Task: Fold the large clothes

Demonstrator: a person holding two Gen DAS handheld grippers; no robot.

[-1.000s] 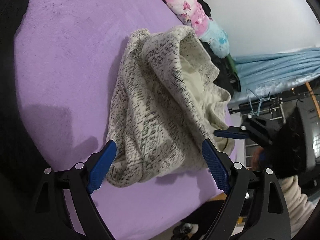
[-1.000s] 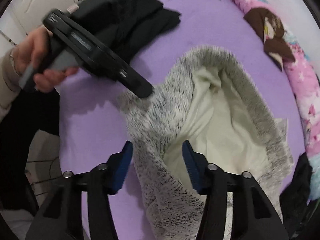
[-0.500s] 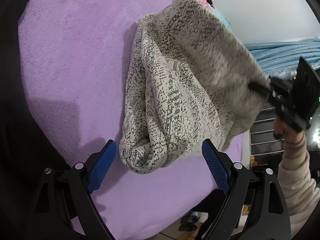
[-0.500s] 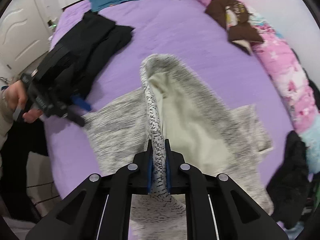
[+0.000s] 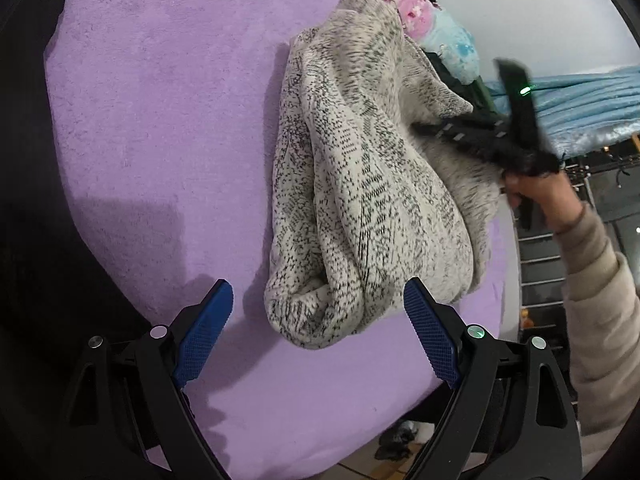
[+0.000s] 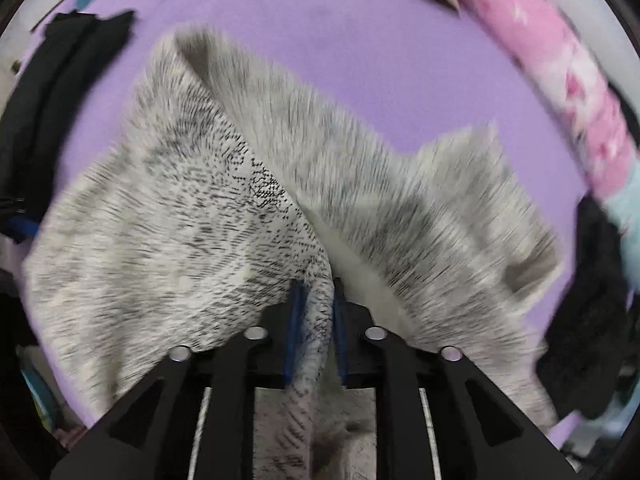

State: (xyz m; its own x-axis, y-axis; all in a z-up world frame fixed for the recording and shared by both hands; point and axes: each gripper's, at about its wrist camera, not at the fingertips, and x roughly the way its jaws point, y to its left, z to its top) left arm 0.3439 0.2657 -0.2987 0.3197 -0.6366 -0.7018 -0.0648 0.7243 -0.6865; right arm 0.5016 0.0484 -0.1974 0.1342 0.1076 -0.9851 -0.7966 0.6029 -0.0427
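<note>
Speckled grey-and-cream knit is pinched between the blue pads of my right claw, whose jaws have just eased a little wider around a fold of the sweater while the cloth fans out to 10 and 2 o'clock over the purple bed cover. My left claw gapes wide and grips nothing, the sweater's near bulge lying between its pads at 12 o'clock. Farther off, a pink patterned cloth runs along 2 o'clock and dark clothes lie at 10.

even indoor light; left view sharp, right view motion-smeared; fisheye bends edges, dark corners.
</note>
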